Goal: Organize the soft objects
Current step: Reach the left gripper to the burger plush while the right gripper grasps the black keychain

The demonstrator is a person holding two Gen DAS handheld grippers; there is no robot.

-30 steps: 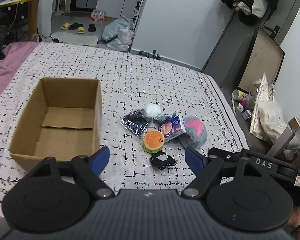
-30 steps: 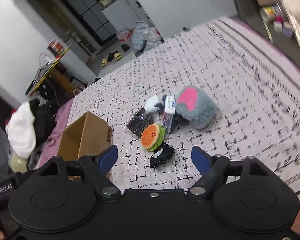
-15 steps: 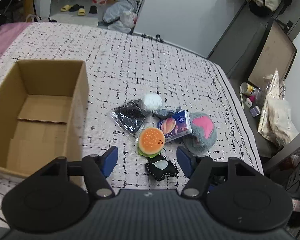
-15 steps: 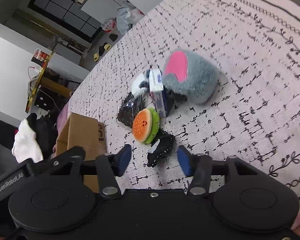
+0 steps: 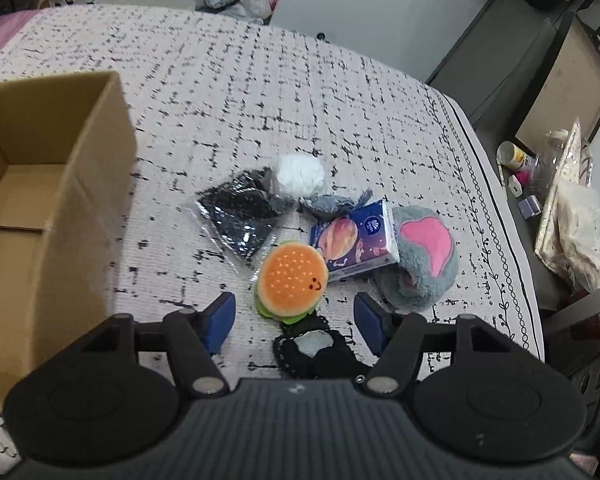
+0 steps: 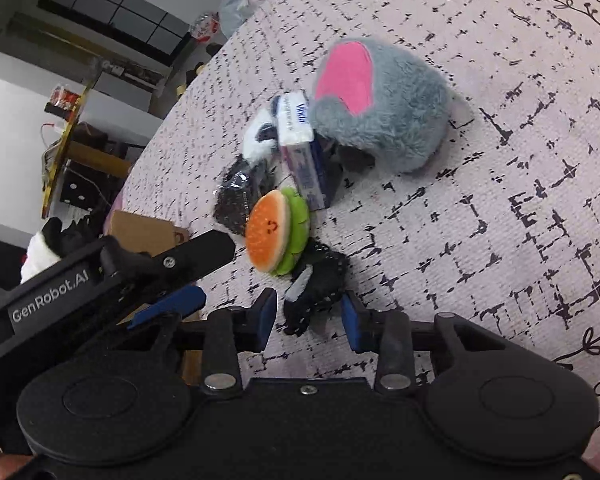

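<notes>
A pile of soft things lies on the patterned bedspread (image 5: 340, 92): an orange burger plush (image 5: 292, 280), a black crochet piece (image 5: 316, 350), a tissue pack (image 5: 354, 240), a grey plush with a pink patch (image 5: 424, 260), a white pompom (image 5: 300, 172) and a black bag (image 5: 240, 212). My left gripper (image 5: 295, 320) is open, low over the burger's near edge. My right gripper (image 6: 308, 318) is closing, with the black crochet piece (image 6: 320, 286) between its pads; I see no firm press. The burger plush (image 6: 270, 236) lies just beyond it.
An open cardboard box (image 5: 80, 184) stands empty to the left of the pile. In the right wrist view one of the left gripper's fingers (image 6: 196, 254) crosses close beside the burger. The bed's edge, a cluttered floor and bags (image 5: 572, 232) lie to the right.
Both grippers have dropped closer to the pile and narrowed their jaws. The right one rolled and now has the black crochet piece between its pads.
</notes>
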